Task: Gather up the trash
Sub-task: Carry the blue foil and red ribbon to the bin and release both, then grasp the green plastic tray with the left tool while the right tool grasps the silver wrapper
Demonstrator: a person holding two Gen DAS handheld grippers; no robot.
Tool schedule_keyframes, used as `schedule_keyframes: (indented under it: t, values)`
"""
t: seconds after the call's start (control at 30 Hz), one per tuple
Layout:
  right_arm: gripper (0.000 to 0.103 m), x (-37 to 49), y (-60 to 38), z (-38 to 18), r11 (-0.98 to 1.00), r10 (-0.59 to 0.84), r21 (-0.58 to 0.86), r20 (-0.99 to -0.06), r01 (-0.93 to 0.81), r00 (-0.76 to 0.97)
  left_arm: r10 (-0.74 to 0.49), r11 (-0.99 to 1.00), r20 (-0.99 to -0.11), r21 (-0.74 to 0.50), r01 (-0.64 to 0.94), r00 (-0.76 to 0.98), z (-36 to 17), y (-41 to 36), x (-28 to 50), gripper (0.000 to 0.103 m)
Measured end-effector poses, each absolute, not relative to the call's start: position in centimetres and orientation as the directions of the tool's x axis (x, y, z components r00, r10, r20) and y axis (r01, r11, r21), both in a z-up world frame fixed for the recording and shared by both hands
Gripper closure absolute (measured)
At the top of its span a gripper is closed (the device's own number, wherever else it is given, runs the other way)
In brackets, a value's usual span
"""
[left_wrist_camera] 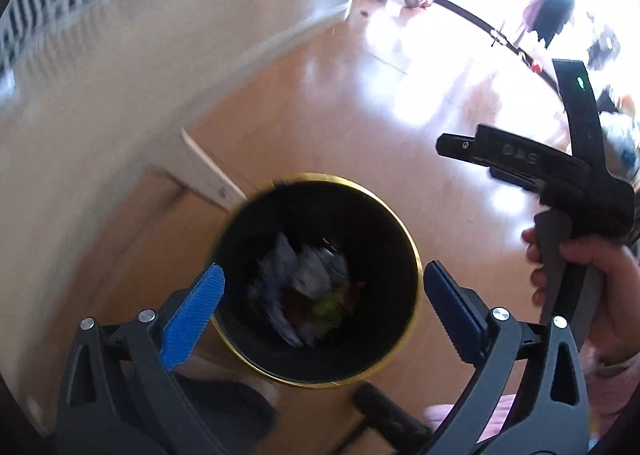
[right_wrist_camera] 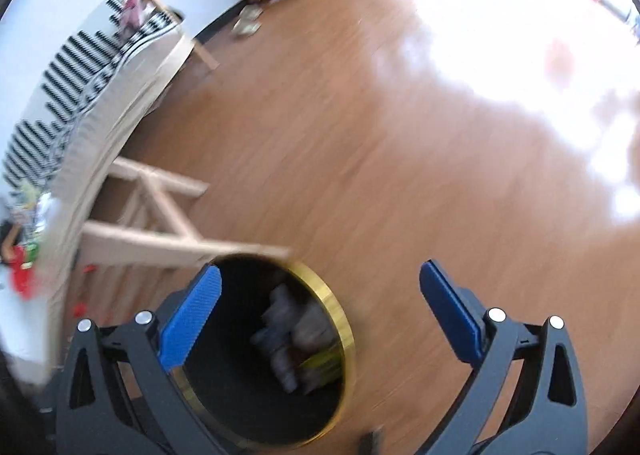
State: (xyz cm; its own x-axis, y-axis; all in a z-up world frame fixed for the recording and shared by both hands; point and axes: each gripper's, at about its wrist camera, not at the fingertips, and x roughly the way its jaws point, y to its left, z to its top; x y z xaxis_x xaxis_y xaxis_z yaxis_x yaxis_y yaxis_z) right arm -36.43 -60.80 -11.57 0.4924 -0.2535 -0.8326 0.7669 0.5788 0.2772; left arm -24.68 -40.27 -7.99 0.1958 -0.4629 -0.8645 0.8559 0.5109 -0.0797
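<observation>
A round black trash bin with a gold rim (left_wrist_camera: 416, 255) stands on the wood floor. Crumpled grey paper and green and red scraps (left_wrist_camera: 308, 287) lie inside it. My left gripper (left_wrist_camera: 320, 315) is open and empty, right above the bin's mouth. In the right wrist view the bin (right_wrist_camera: 346, 335) sits at the lower left, with grey trash (right_wrist_camera: 288, 339) inside. My right gripper (right_wrist_camera: 320, 315) is open and empty, above the bin's right rim and the floor. The right tool's black body (left_wrist_camera: 560, 175) and the hand holding it show at the right of the left wrist view.
A light wooden table (left_wrist_camera: 120, 55) stands to the left of the bin, its legs (right_wrist_camera: 160, 223) close to the rim. A striped cloth (right_wrist_camera: 80, 67) and red and green items (right_wrist_camera: 20, 263) lie on the table. Wood floor (right_wrist_camera: 380, 135) stretches to the right.
</observation>
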Motion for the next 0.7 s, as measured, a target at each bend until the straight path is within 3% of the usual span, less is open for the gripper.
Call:
schedule_keyframes:
  t: [0.13, 0.3, 0.43, 0.57, 0.7]
  values:
    - [0.007, -35.1, -58.6, -8.4, 0.643, -0.344, 0.212, -0.779, 0.736, 0.525, -0.486, 0.533, -0.811, 0.019, 0.846, 0.324, -3.3, -38.9, -24.1, 0.006]
    - [0.007, -30.9, -55.2, -3.2, 0.756, -0.335, 0.224, -0.675, 0.615, 0.657, -0.533, 0.637, -0.741, -0.033, 0.770, 0.409, 3.0, -33.3, -18.1, 0.006]
    - [0.007, -26.5, -51.2, 0.1, 0.827, -0.261, 0.268, -0.597, 0.495, 0.759, -0.412, 0.809, -0.735, -0.023, 0.588, 0.538, 4.8, -26.2, -9.1, 0.006]
    - [0.007, -22.5, -47.8, 1.4, 0.879, -0.165, 0.281, -0.577, 0.384, 0.800, -0.354, 0.891, -0.775, -0.109, 0.440, 0.524, 4.1, -19.1, -1.1, 0.006]
    - [0.007, -17.3, -44.9, 1.7, 0.925, -0.072, 0.259, -0.597, 0.277, 0.799, -0.247, 0.928, -0.803, -0.035, 0.371, 0.542, 2.8, -15.3, 5.4, 0.006]
